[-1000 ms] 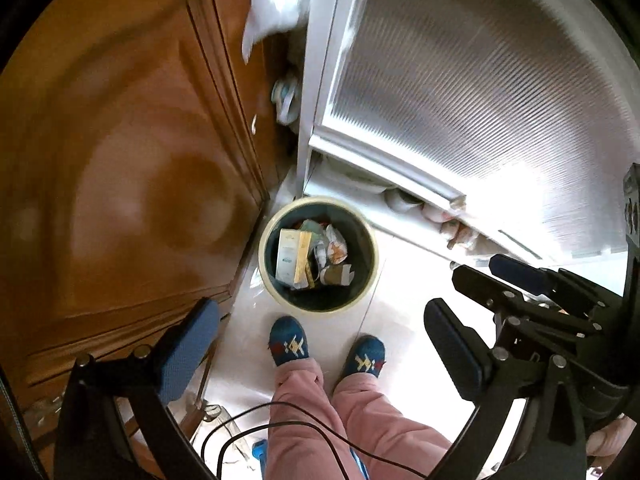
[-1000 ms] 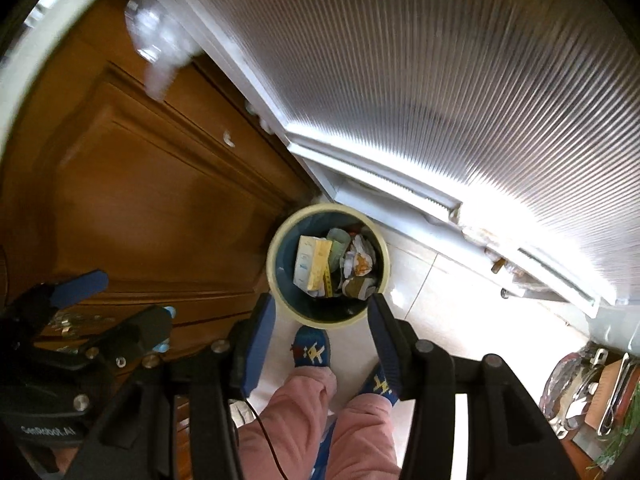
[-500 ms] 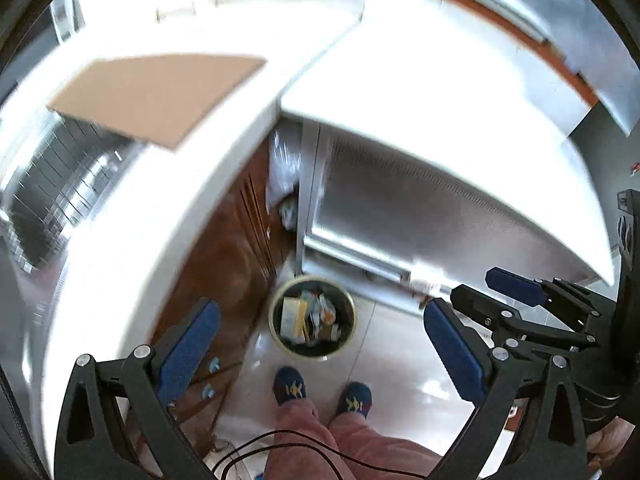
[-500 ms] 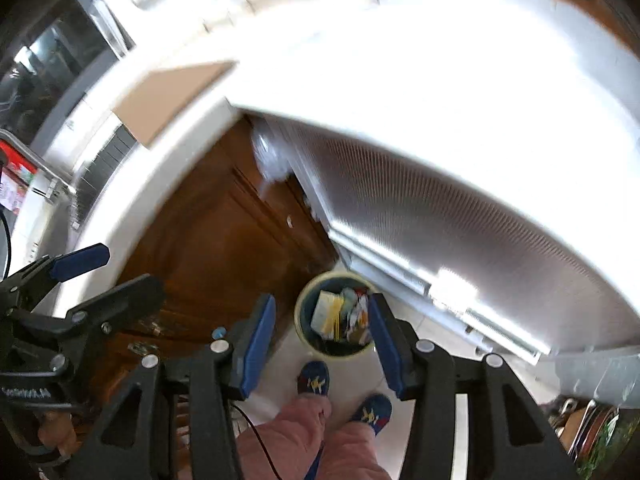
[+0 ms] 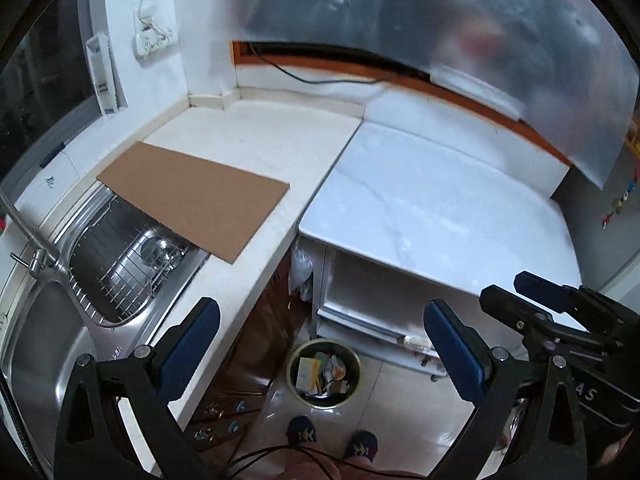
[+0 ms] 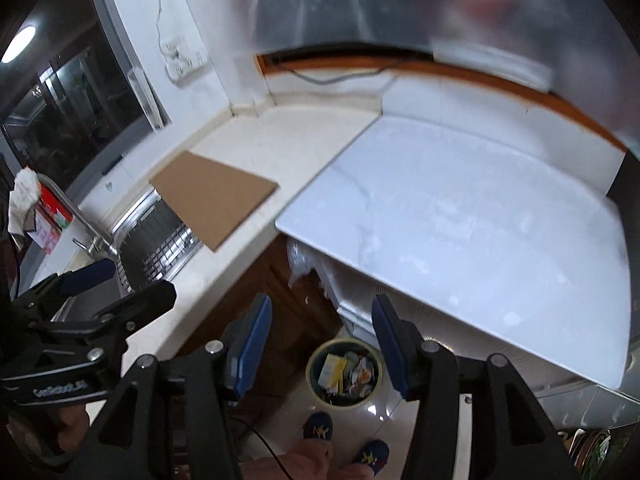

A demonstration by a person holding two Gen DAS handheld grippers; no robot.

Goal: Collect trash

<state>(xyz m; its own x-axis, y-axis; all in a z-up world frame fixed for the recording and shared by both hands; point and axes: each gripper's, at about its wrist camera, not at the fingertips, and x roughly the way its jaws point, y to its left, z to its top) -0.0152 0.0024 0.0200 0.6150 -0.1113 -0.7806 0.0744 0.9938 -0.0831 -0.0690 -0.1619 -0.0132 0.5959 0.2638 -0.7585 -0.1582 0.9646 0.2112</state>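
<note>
Below, at six o'clock, the trash bin (image 5: pixel 324 374) sits on the floor, holding wrappers. Left gripper (image 5: pixel 320 344) and right gripper (image 6: pixel 320 344) hover above the desk (image 5: pixel 256 152), jaws open, empty.

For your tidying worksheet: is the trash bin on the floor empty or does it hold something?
It holds trash: the trash bin stands upright with cartons and wrappers visible inside.

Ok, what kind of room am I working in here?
Most likely a home kitchen: a stainless sink with a faucet, a white countertop, and a trash bin on the tiled floor.
</note>
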